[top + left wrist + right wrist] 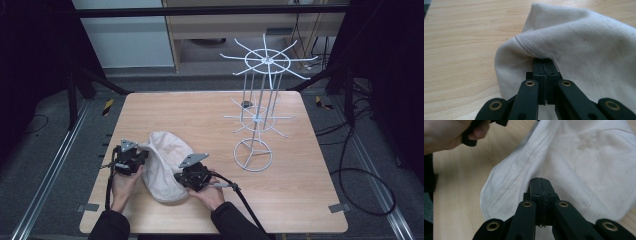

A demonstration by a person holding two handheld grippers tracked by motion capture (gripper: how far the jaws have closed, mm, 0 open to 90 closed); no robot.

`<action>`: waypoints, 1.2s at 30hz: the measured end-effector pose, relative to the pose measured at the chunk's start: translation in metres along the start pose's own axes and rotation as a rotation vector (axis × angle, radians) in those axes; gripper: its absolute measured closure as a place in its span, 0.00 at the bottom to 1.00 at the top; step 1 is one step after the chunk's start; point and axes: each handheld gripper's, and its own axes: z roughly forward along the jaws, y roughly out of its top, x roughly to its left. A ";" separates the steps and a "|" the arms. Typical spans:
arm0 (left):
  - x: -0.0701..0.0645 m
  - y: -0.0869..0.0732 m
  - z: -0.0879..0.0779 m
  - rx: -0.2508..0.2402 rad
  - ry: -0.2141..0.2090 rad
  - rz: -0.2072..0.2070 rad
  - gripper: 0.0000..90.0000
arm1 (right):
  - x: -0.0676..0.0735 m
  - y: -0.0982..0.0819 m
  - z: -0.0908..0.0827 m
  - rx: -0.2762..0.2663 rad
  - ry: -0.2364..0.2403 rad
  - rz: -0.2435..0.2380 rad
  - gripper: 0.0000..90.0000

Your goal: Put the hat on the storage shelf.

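A cream-white cloth bag of coarse woven fabric (pixel 166 165) lies bunched near the front edge of a light wood-grain worktop (pixel 300 200), held from both sides by a person whose forearms come in from below in dark sleeves; the left hand-held gripper (pixel 139 156), black with a grey three-cornered plate on top, meets the bag's left edge, and in the left gripper view its jaws stand pressed together with a fold of the cloth (pixel 579 47) pinched between them just under a stitched seam; the right hand-held gripper (pixel 186 175), likewise black and topped by a grey plate, bites the bag's lower right side, and in the right gripper view its jaws are also clamped tight on the fabric (pixel 584 167) beside a long double-stitched hem; that same view shows the other hand (pixel 451 132) wrapped round its tool at the upper left, just beyond the bag; the cloth rises in a soft hump between the two tools, its lower rim resting on the worktop; well apart, toward the back right, stands a white wire display rack (pixel 257 112) with two tiers of radiating hooks on a round ring base; a black cable (pixel 245 200) trails from the right tool across the front of the worktop.
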 end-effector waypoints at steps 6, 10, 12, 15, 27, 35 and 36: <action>0.001 0.001 0.000 -0.002 -0.006 -0.004 0.99 | 0.011 0.001 0.012 0.007 0.021 -0.010 1.00; 0.001 0.001 0.000 -0.004 0.008 -0.003 0.99 | 0.013 0.002 0.015 0.000 0.023 -0.009 1.00; 0.002 0.001 -0.004 -0.013 0.012 -0.008 0.98 | 0.013 0.003 0.013 -0.003 0.015 -0.012 1.00; 0.005 0.002 -0.016 -0.033 0.011 -0.019 0.96 | 0.010 0.004 0.003 -0.024 -0.010 -0.015 1.00; 0.006 0.009 -0.066 -0.100 -0.022 -0.062 0.70 | -0.018 -0.011 -0.079 -0.082 -0.171 -0.001 0.92; -0.018 0.012 -0.075 -0.106 -0.056 -0.015 0.55 | -0.038 -0.044 -0.131 -0.087 -0.257 0.044 0.85; -0.021 0.013 -0.075 -0.104 -0.060 -0.009 0.53 | -0.041 -0.049 -0.137 -0.087 -0.268 0.053 0.84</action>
